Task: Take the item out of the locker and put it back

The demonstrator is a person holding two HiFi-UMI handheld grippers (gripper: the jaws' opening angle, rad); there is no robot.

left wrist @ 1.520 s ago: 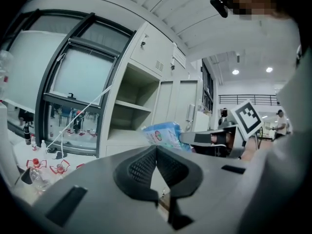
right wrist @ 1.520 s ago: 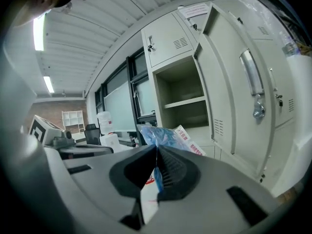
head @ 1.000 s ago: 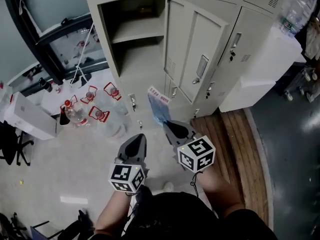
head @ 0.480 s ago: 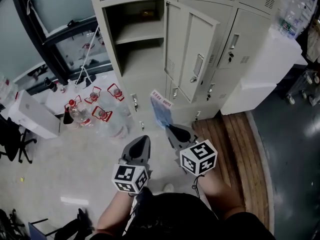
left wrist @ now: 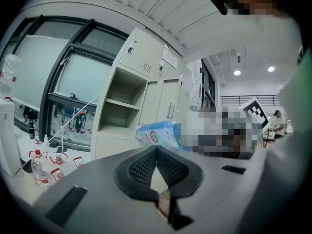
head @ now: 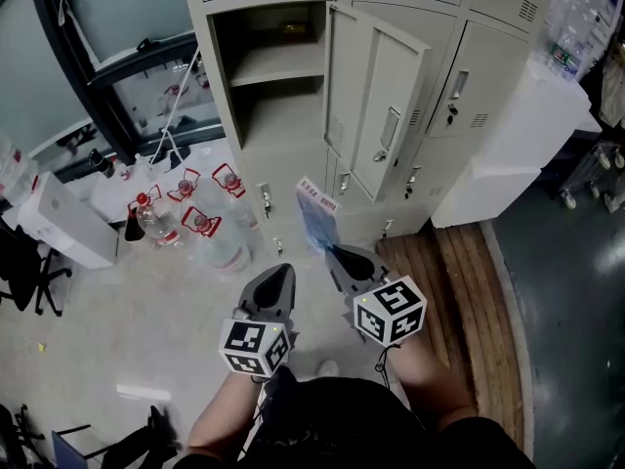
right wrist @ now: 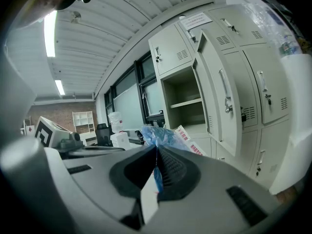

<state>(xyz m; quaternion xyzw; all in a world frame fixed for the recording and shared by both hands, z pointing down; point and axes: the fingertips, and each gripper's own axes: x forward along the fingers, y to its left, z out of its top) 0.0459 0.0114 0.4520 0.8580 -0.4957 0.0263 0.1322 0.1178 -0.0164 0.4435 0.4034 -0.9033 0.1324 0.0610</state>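
Note:
A blue plastic packet with a white printed label (head: 314,213) hangs in front of the open locker (head: 283,76). My right gripper (head: 339,253) is shut on its lower edge, and the blue film (right wrist: 163,136) bunches up just past the pinched jaws. My left gripper (head: 280,274) is shut with nothing between its jaws, held a little left of and below the right one. From the left gripper view the packet (left wrist: 160,134) shows to the right of the locker's shelves (left wrist: 122,106). The locker door (head: 379,110) stands swung open to the right, and both compartments look bare.
Several clear water bottles with red handles (head: 186,218) stand on the floor at the left, beside a white box (head: 59,225). A wooden platform (head: 459,281) lies at the right under a white cabinet (head: 527,135). Closed lockers (head: 479,76) flank the open one.
Both grippers and the packet sit slightly lower and further right in the head view than a second ago. The grip on the packet is the same.

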